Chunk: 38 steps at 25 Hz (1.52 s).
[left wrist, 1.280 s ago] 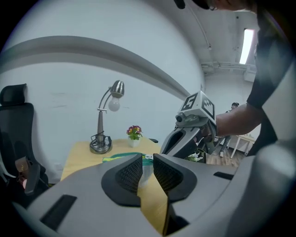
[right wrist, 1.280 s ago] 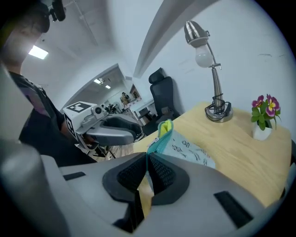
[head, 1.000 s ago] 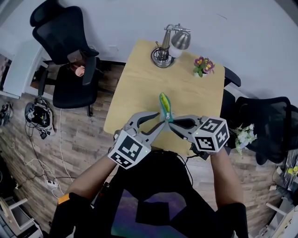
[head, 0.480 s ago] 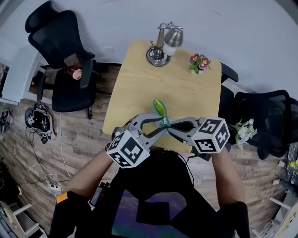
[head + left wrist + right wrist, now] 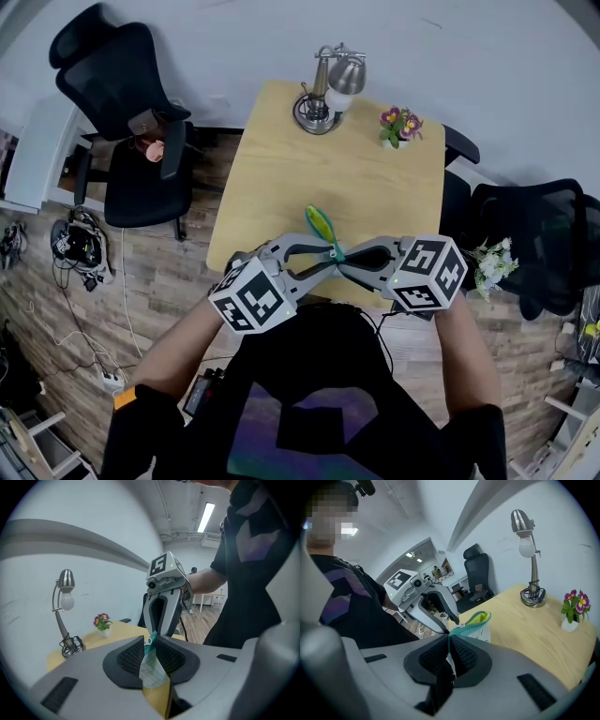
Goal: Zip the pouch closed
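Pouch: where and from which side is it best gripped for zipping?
At its near end, on the teal zipper edge, from the person's side. The pouch stands mouth-up and gapes yellow toward the far end; only the near end narrows flat enough to pinch. The right gripper is shut there.

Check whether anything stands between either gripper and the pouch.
Nothing does. The pouch sits between the jaws of both: the right gripper pinches its edge, and the left gripper has just been closing its jaws on it.
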Available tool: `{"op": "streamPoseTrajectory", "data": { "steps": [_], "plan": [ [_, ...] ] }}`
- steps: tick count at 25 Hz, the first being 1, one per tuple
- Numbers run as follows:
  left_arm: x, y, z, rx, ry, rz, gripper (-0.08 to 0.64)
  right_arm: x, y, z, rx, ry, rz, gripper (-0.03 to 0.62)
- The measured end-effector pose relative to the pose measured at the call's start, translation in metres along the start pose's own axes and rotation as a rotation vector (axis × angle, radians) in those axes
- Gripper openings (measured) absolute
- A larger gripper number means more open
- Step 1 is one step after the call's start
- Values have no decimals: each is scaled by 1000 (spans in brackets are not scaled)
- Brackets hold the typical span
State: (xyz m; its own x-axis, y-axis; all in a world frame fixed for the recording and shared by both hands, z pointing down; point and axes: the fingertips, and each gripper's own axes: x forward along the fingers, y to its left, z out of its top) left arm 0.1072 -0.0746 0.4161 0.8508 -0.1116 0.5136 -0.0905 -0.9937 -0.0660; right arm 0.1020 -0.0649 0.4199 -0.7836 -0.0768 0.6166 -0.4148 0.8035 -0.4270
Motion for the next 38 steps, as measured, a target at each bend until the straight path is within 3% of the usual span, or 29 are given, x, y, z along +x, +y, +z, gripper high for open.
{"op": "streamPoseTrajectory", "data": {
  "steps": [17, 30, 38],
  "plan": [
    [-3, 1, 9, -90, -75, -98, 78, -5, 8, -1, -94, 60, 27, 29],
    [-15, 2, 17, -133, -127, -92, 37, -6, 17, 2, -128, 58, 48, 29],
    [-14, 4, 8, -168, -114, -85, 28, -2, 19, 2, -137, 60, 42, 29]
  ]
}}
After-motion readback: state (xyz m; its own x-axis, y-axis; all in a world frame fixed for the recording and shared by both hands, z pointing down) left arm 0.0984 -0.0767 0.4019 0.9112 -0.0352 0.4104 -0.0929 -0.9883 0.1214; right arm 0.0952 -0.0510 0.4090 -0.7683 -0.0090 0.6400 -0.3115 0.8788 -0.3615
